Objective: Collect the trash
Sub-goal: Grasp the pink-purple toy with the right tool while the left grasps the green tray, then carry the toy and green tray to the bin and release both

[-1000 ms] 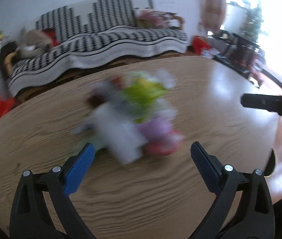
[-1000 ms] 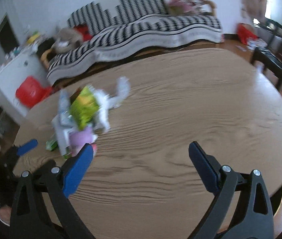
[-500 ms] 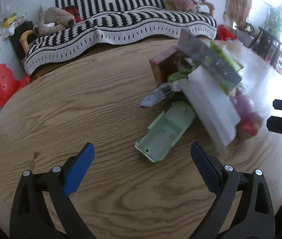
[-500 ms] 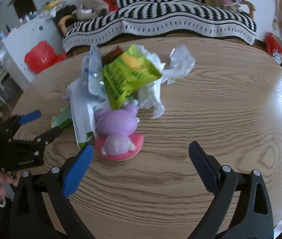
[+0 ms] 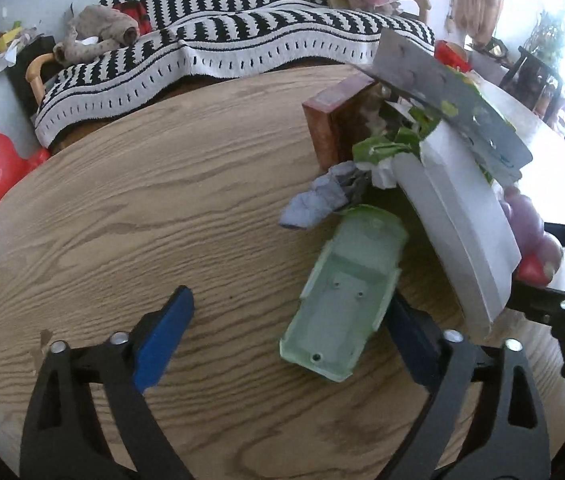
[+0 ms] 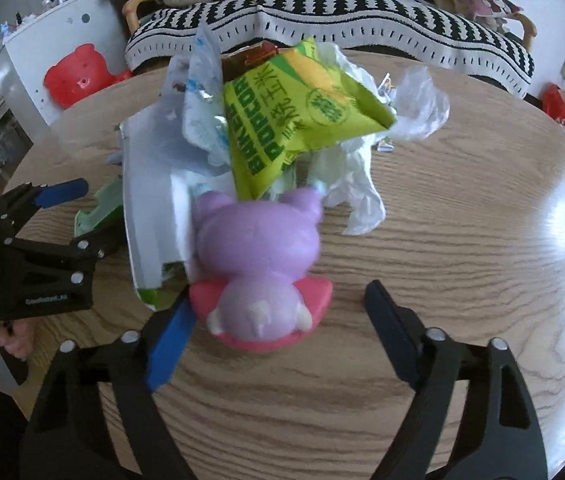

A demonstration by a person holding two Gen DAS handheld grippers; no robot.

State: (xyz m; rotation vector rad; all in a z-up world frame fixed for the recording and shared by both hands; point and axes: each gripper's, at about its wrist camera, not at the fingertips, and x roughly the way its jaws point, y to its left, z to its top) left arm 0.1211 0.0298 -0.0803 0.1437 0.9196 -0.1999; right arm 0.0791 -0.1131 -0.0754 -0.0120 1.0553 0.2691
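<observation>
Trash pile [image 6: 250,128] is flanked by both claws: left claw [image 5: 288,334] and right claw [image 6: 274,320], each wide, jaws just closing, nothing gripped.

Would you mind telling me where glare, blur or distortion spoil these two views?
Left wrist view: window light burns out the upper right, and fisheye bends the table edge. Right wrist view: glare whitens the table's right side, and the purple toy is slightly smeared.

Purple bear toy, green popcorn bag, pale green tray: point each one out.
purple bear toy [image 6: 256,248], right wrist view, on its rounded back.
green popcorn bag [image 6: 302,116], right wrist view, on its printed face.
pale green tray [image 5: 346,292], left wrist view, on its inner floor.
</observation>
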